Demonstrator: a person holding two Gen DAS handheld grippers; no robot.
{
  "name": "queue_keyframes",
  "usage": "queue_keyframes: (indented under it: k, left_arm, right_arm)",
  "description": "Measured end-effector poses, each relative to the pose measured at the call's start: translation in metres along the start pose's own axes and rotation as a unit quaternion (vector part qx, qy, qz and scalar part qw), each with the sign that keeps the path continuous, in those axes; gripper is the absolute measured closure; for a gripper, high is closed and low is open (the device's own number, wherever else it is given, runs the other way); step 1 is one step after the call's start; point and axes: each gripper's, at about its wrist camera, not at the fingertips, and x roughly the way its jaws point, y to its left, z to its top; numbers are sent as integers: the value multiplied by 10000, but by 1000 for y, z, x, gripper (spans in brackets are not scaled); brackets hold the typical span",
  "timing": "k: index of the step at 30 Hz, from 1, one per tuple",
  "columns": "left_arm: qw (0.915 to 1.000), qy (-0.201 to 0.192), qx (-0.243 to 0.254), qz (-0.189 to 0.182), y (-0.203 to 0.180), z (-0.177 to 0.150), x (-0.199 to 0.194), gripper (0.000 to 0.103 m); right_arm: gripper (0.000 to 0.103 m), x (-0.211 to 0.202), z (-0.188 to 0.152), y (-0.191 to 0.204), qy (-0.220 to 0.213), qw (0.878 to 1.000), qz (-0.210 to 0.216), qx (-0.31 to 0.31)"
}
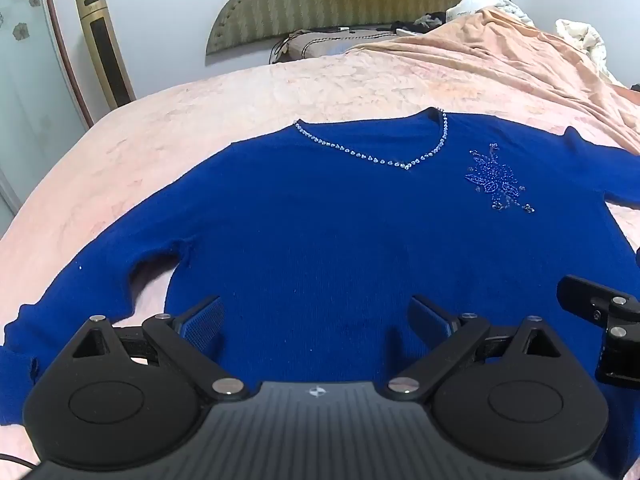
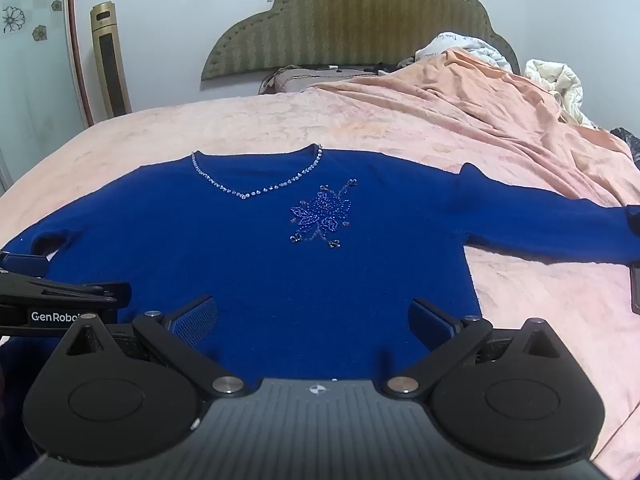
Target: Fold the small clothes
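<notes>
While you hold both tools tilted down over the lower part of the garment, the jaws of your left gripper (image 1: pixel 314 318) stand wide apart with nothing between them, only blue knit showing in the gap. The jaws of your right gripper (image 2: pixel 314 318) are spread just as wide and hold nothing. Whether either set of pads touches the fabric cannot be told from these views.

The blue sweater (image 1: pixel 320 220) lies face up and flat on the bed (image 1: pixel 280 84), neckline toward the headboard (image 2: pixel 348 24), both sleeves stretched out to the sides. A line of clear stones runs along the V-neck (image 2: pixel 248 194), and a beaded flower (image 2: pixel 322 216) sits on the chest beside it. Your grippers hang side by side near the hem, the right one's edge showing at the right of the left wrist view.

A rumpled peach blanket (image 2: pixel 480 96) is heaped on the far right part of the bed, apart from the sweater's body.
</notes>
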Motion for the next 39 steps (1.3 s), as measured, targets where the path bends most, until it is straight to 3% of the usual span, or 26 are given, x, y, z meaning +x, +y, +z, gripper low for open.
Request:
queue_keyframes:
  k: [11,16,21,26,39]
  left_arm:
    - [9997,-160,-7,-184,-1,-1,-8,4]
    - [10000,-78,-58,-7,-3,-2,-6,4]
    - [9988,-219,208,394,-9,-4,-9,4]
    - [9996,-194,6,185,-3,-3,-10,4]
    - [9997,-158,-169,105,2,-4,-10,4]
  right_arm:
    - [0,3,0,-7,57,9999,-31,95]
    - [0,3,0,-8,101,9997,-100,173]
    - [0,4,1,-14,120,9995,-186,222]
    - [0,8,1,-18,169,9991,-208,328]
    - [0,16,3,-28,359,9958,-269,802]
